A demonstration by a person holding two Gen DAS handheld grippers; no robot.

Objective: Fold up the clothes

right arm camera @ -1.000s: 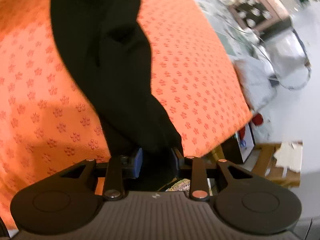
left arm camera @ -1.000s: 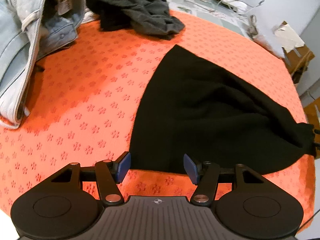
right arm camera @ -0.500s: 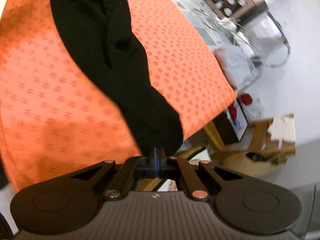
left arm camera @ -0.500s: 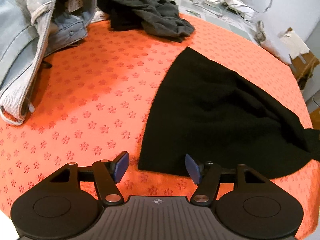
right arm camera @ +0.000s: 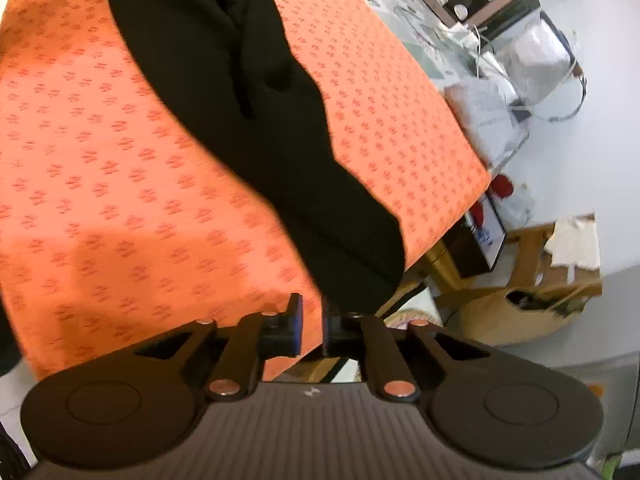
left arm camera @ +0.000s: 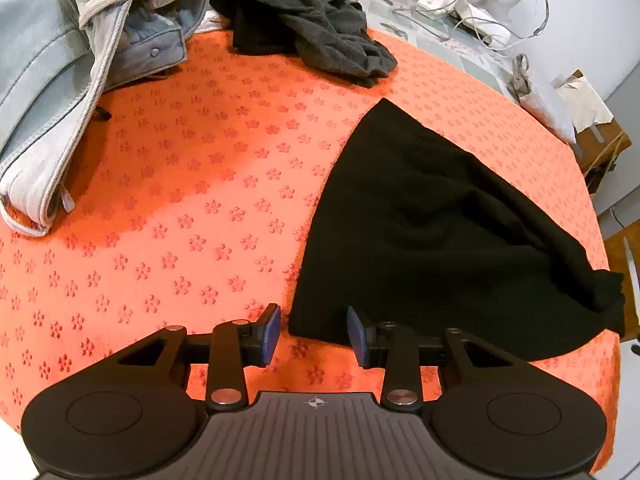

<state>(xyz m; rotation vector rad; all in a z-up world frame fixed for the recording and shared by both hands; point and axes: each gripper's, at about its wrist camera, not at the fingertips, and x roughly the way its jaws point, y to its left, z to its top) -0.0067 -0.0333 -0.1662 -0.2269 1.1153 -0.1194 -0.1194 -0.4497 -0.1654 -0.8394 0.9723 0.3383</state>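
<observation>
A black garment (left arm camera: 420, 232) lies spread flat on the orange flower-print cloth (left arm camera: 192, 208). My left gripper (left arm camera: 314, 336) is open just above the cloth, and the garment's near corner lies between its blue pads (left arm camera: 271, 330). In the right wrist view the same black garment (right arm camera: 224, 64) runs as a long strip toward my right gripper (right arm camera: 312, 322). Its end hangs past the table edge beside the right finger. The right jaws stand a small gap apart, with orange cloth showing between them and no fabric there.
Light blue jeans (left arm camera: 52, 64) are heaped at the far left and a dark grey garment (left arm camera: 304, 16) is bunched at the back. White cables and bags (left arm camera: 480, 20) lie beyond the cloth. A wooden crate (right arm camera: 532, 292) and picture frame (right arm camera: 484, 236) sit below the table's right edge.
The right gripper, shut on the garment's end half a second ago, has parted its jaws slightly and the fabric is now beside them. The left gripper has eased back toward the garment's near corner.
</observation>
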